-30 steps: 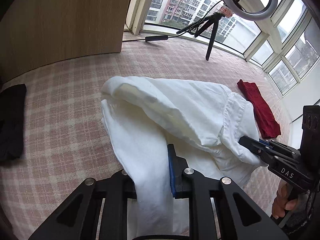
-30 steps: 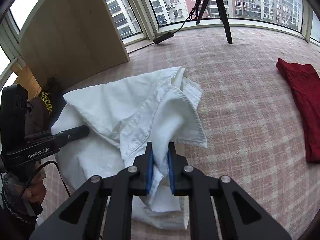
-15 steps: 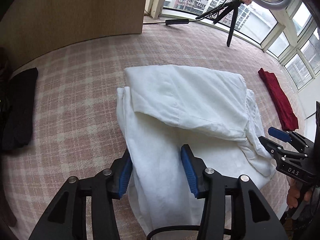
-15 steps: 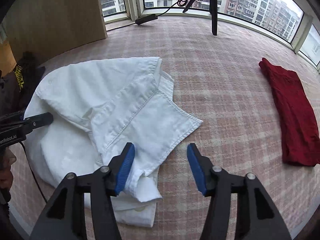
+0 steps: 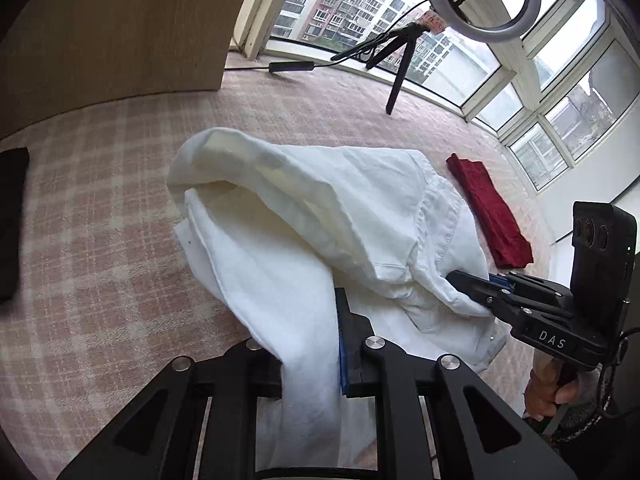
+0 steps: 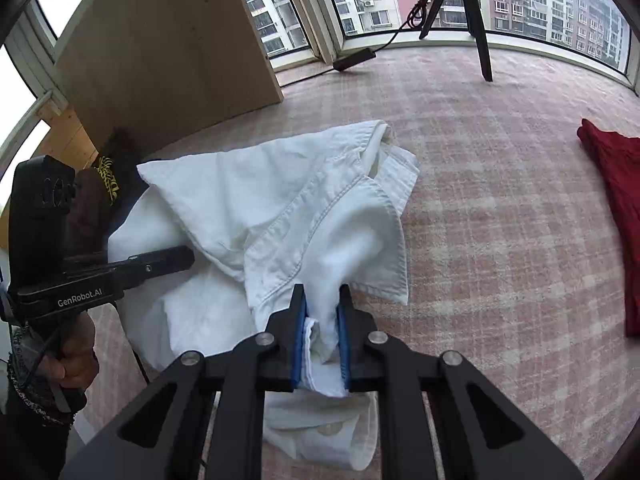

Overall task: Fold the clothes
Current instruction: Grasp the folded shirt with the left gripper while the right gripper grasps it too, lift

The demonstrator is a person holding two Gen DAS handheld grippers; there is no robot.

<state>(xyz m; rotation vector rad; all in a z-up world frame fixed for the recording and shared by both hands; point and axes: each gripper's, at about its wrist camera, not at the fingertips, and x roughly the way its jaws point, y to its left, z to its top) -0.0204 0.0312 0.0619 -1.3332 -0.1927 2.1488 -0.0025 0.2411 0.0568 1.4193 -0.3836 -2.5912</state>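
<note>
Left gripper [image 5: 310,344] jaws closing, white shirt [image 5: 320,216] fabric bunched between the blue pads and pressed, so it's grasping a fold of the shirt; cloth hangs down past the jaws toward the camera. Right gripper [image 6: 320,324] jaws also closing, pads clamped on a wad of the same shirt near the collar/placket edge, a button visible just below the jaws. Rest of the shirt is draped ahead of both grippers, partly lifted off the plaid pink cover [image 6: 500,208], puffed up between the two grips. From the left view the right gripper sits to the right and slightly ahead, its tip buried in the shirt's edge, a hand [image 5: 554,386] on its handle. From the right view the left gripper is off to the left, tip touching the shirt. Red garment [image 6: 616,216] lies flat well to the right of the right gripper, apart from the shirt. Dark cloth [image 5: 10,220] far left of the left gripper. Tripod [image 6: 464,12] and wooden panel [image 6: 168,48] far ahead by the windows.
</note>
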